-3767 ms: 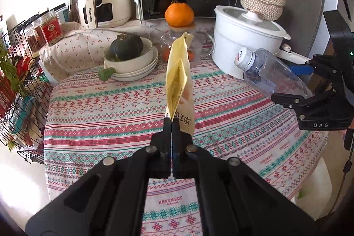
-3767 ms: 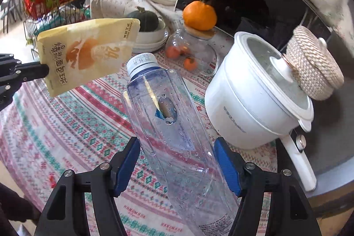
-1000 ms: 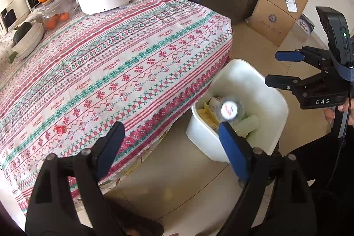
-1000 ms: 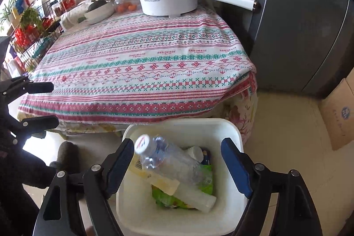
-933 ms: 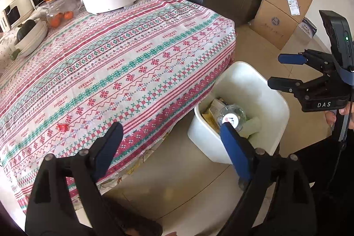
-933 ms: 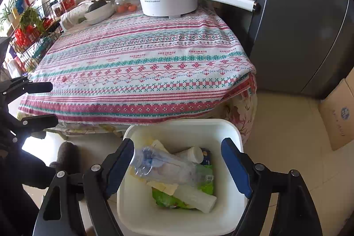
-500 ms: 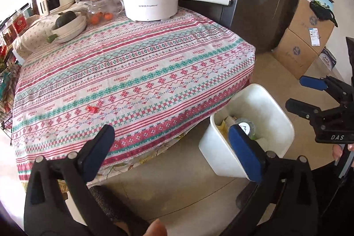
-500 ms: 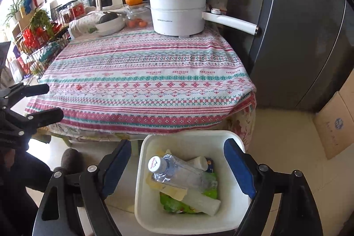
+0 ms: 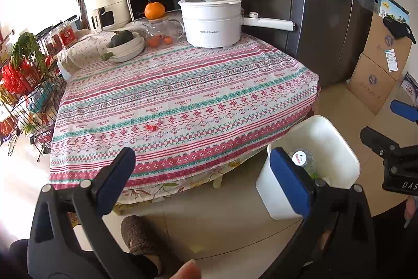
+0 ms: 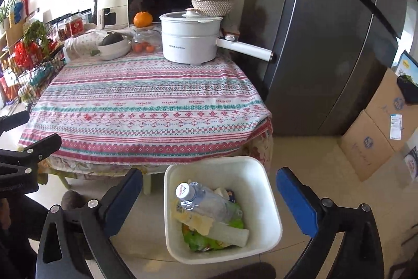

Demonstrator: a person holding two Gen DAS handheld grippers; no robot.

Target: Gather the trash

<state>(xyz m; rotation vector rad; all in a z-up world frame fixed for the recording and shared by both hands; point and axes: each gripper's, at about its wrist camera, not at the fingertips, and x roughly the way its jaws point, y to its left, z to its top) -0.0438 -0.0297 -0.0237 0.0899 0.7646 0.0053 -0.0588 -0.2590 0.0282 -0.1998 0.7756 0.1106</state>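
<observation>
Both tools are empty. The left gripper (image 9: 199, 170), low in the left wrist view, stands with its jaws spread wide and nothing between them. The right gripper (image 10: 209, 192), low in the right wrist view, is opening its jaws, with no object between the pads; the white bin (image 10: 271, 203) merely shows on the floor below it. The trash lies in that bin at the lower centre of the right view: a clear plastic bottle (image 10: 209, 203) lies slanted on top, over a yellow packet (image 10: 193, 221) and a green wrapper (image 10: 201, 242). The drop-off step appears complete. One small red scrap (image 9: 151, 126) lies on the striped tablecloth (image 9: 183, 96), left of centre in the left view; what it is cannot be told. The next move likely calls for a return to the table and a fine pinch on that scrap.
</observation>
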